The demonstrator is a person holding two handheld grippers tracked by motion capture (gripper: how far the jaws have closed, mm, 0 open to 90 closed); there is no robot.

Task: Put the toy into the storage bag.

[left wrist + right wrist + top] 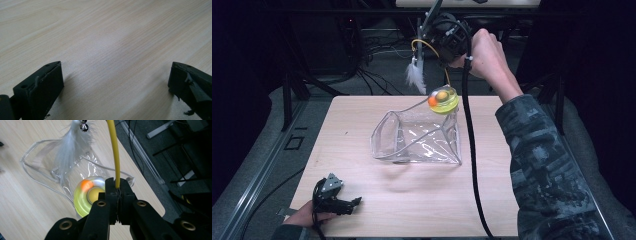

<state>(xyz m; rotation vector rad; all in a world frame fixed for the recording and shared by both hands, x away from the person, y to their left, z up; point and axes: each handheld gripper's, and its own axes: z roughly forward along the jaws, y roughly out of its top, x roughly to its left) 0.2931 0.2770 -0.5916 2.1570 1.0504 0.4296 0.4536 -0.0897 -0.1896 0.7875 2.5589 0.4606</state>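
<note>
**Yellow wand pinched above the clear bag**

Wood-grain table (412,200) carries the left gripper (357,201) at its near-left corner, jaws spread wide and empty. Mid-table lies the clear plastic bag (417,140). Above its far right corner, the right gripper (117,188) is pressed together on the yellow wand (113,150), with its white feather (70,147) and yellow-green disc (443,100) hanging.

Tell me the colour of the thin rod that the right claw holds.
The rod is yellow, seen best in the right gripper view, where the right claw is closed on it.
</note>
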